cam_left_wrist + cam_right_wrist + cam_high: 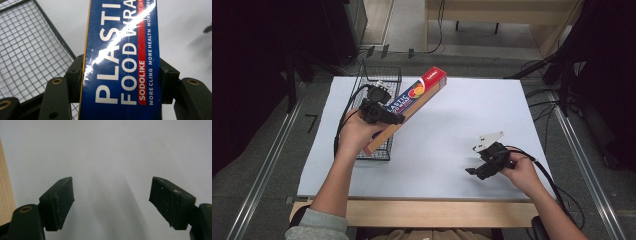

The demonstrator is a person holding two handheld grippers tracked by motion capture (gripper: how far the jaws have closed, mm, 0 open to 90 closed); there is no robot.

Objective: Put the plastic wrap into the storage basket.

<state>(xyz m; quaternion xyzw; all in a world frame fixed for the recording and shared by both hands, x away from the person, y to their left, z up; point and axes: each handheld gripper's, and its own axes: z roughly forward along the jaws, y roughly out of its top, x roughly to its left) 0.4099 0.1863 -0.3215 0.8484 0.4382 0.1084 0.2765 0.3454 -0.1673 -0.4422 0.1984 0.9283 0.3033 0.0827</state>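
A long blue and red plastic food wrap box (412, 102) is held slanted in the air, its lower end over the black wire basket (377, 150). My left gripper (384, 116) is shut on the box near its middle. In the left gripper view the box (120, 62) stands between both jaws, with the basket mesh (27, 50) to its left. My right gripper (476, 170) rests low over the white table sheet (452, 120) at the front right, open, with nothing between its fingers (60, 200).
The wire basket stands at the left of the white sheet. The wooden table edge (422, 212) runs along the front and shows as a wooden strip (6, 195) in the right gripper view. Cables trail from both grippers.
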